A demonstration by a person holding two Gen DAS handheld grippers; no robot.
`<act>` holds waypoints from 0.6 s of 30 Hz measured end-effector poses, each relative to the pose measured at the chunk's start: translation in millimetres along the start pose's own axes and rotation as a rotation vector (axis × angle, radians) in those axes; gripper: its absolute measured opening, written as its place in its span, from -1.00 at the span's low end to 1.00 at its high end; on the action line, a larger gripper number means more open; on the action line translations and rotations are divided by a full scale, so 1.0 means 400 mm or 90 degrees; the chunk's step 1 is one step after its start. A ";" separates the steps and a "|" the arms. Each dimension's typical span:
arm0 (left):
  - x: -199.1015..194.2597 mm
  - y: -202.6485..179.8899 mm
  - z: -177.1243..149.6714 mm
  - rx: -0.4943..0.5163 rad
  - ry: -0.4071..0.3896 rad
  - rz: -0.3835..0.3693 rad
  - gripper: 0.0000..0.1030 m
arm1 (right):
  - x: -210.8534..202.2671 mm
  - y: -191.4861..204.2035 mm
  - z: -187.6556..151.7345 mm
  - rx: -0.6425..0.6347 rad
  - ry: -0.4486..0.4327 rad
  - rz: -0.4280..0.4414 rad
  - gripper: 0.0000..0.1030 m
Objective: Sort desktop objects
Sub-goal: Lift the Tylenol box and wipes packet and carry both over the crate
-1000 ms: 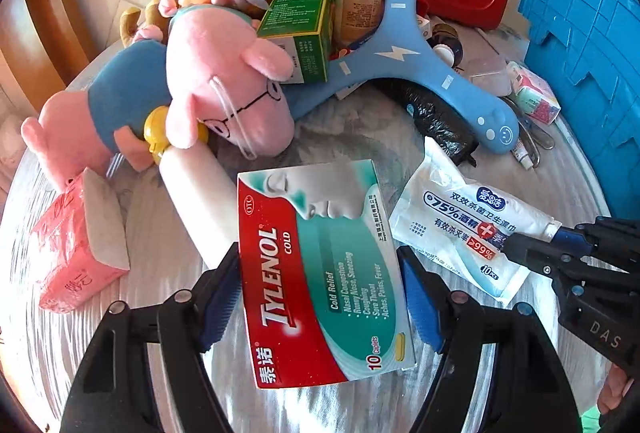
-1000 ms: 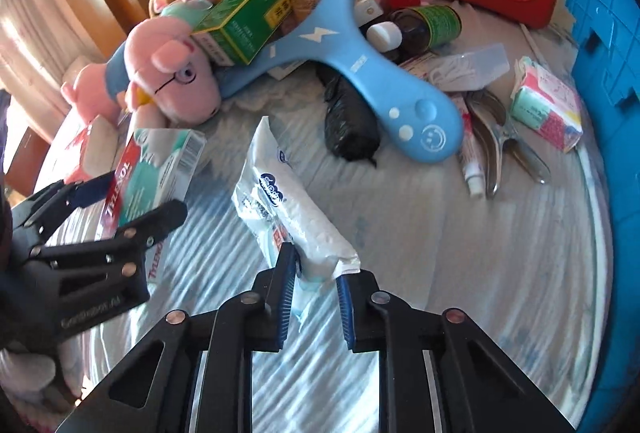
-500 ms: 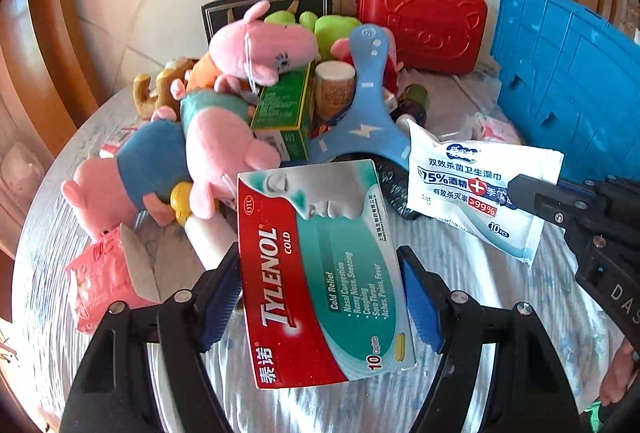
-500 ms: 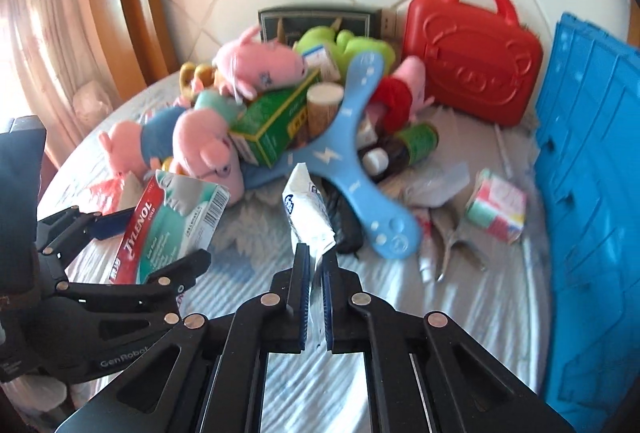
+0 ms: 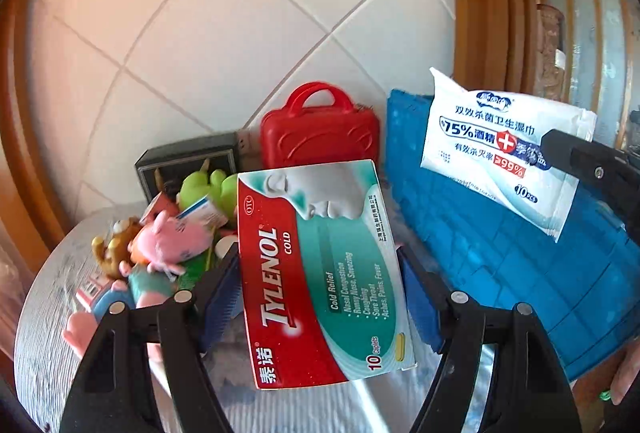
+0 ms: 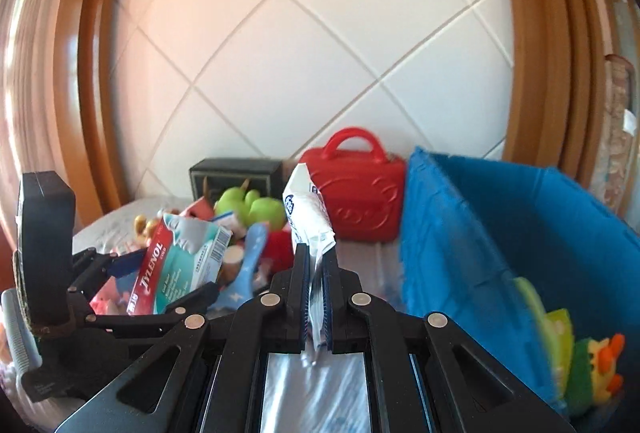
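My left gripper [image 5: 320,273] is shut on a red and teal Tylenol Cold box [image 5: 320,273], held in the air above the table; the box also shows in the right wrist view [image 6: 180,269]. My right gripper [image 6: 315,265] is shut on a white pack of alcohol wipes [image 6: 308,217], held upright and raised; in the left wrist view the pack [image 5: 500,149] hangs at the upper right, over the blue crate [image 5: 500,265]. The crate's open inside [image 6: 520,233] lies to the right of my right gripper.
A red toy suitcase [image 5: 320,133] and a dark box [image 5: 188,161] stand against the tiled wall. A heap of plush toys [image 5: 168,241], a green plush [image 6: 256,209] and a blue boomerang [image 6: 248,273] lies on the round table. Green and orange toys [image 6: 580,365] lie inside the crate.
Both grippers have risen off the table with their loads. The wipes pack was lifted from the cloth and moved up and right toward the blue crate; the heap now sits lower in view.
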State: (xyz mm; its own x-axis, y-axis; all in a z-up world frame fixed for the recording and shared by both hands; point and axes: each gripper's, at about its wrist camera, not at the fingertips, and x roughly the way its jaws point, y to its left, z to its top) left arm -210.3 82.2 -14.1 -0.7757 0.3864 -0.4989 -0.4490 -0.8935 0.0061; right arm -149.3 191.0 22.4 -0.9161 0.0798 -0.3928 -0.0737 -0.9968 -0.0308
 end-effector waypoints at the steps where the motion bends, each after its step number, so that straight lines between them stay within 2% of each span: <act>1: -0.007 -0.036 0.024 0.007 -0.014 -0.016 0.43 | -0.032 -0.028 0.015 0.006 -0.019 -0.022 -0.89; 7: -0.038 -0.274 0.139 0.063 -0.077 -0.111 0.43 | -0.187 -0.208 0.045 0.037 -0.088 -0.158 -0.89; 12: -0.041 -0.459 0.184 0.099 -0.090 -0.168 0.44 | -0.250 -0.355 0.019 0.061 -0.093 -0.262 -0.89; 18: -0.031 -0.602 0.207 0.118 -0.070 -0.195 0.44 | -0.284 -0.507 -0.029 0.091 -0.075 -0.313 -0.89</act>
State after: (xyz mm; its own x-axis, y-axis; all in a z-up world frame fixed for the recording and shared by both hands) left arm -129.2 311.6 62.2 -0.6314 0.6604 -0.4064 -0.7323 -0.6802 0.0324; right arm -25.8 384.2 62.8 -0.7974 0.5460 -0.2571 -0.5515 -0.8322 -0.0567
